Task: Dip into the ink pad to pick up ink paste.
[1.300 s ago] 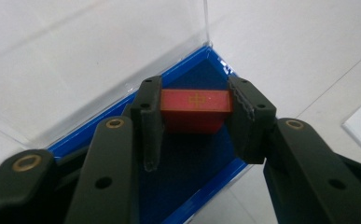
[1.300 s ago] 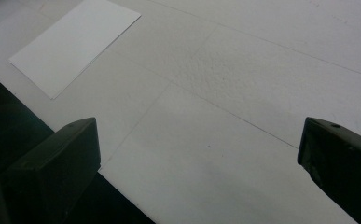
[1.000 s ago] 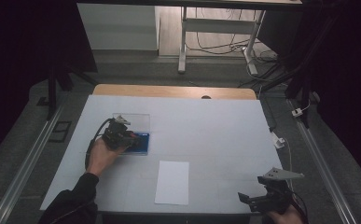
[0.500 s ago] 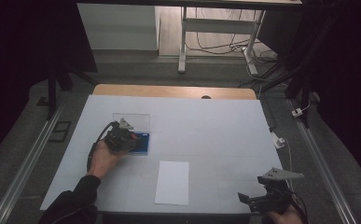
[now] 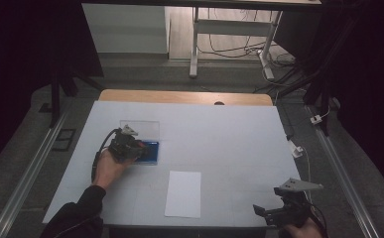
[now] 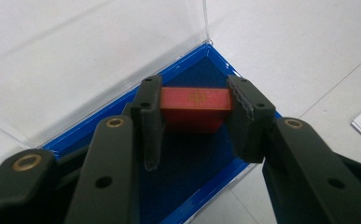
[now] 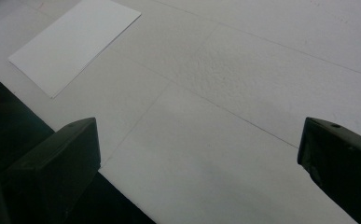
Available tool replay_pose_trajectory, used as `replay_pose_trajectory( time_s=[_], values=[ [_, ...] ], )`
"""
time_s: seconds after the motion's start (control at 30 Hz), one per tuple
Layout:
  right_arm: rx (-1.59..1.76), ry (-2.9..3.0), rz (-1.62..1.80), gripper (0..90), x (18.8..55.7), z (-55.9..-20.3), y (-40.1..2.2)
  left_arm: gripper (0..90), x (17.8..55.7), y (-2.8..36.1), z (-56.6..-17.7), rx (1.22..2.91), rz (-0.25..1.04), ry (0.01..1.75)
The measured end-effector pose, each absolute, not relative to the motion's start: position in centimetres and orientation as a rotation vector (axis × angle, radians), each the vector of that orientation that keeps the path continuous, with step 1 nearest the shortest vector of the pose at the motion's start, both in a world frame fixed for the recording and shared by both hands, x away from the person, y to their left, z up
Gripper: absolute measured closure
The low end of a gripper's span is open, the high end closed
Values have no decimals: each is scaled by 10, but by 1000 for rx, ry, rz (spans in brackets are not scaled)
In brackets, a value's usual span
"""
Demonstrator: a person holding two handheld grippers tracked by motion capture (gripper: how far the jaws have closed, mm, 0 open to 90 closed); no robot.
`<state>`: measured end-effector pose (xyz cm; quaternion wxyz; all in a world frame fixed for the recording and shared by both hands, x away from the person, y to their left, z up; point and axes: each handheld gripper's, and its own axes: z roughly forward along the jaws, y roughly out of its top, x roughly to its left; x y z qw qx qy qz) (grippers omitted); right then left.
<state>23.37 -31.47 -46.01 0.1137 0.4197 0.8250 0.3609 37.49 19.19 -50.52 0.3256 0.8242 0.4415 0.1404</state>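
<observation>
A small red block (image 6: 196, 99) with a gold mark sits between the jaws of my left gripper (image 6: 196, 92), which is shut on it. It is just above the dark blue lining of an open blue case (image 6: 201, 184); I cannot tell whether it touches the lining. The case's clear lid (image 6: 99, 51) stands open behind. From above, the left gripper (image 5: 128, 145) is over the blue case (image 5: 150, 152) at the table's left. My right gripper (image 5: 278, 212) is at the front right edge; its jaws (image 7: 197, 135) stand wide open over bare table.
A white sheet of paper (image 5: 183, 193) lies near the front edge, between the two grippers, and shows as the paper (image 7: 75, 42) in the right gripper view. The white table top (image 5: 219, 134) ends in a wooden strip at the back. Metal rails run along both sides.
The left gripper has shifted slightly toward the person over the blue case. The right gripper has not moved.
</observation>
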Motion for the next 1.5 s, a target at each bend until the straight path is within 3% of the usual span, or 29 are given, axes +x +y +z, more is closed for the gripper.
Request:
replay_pose_trajectory(
  time_s=[0.33,0.6,1.1,1.5],
  values=[
    [1231,2422,1056,0,234,-460,-314,590,368,178,-503,2226,492,1137],
    [1229,2422,1057,0,234,-460,-315,589,372,189,-505,2163,397,1167],
    [1235,2416,1066,0,234,-460,-315,584,367,200,-483,2161,393,1126],
    [1231,2417,1065,0,234,-460,-315,584,366,208,-490,2176,375,1164]
  ],
)
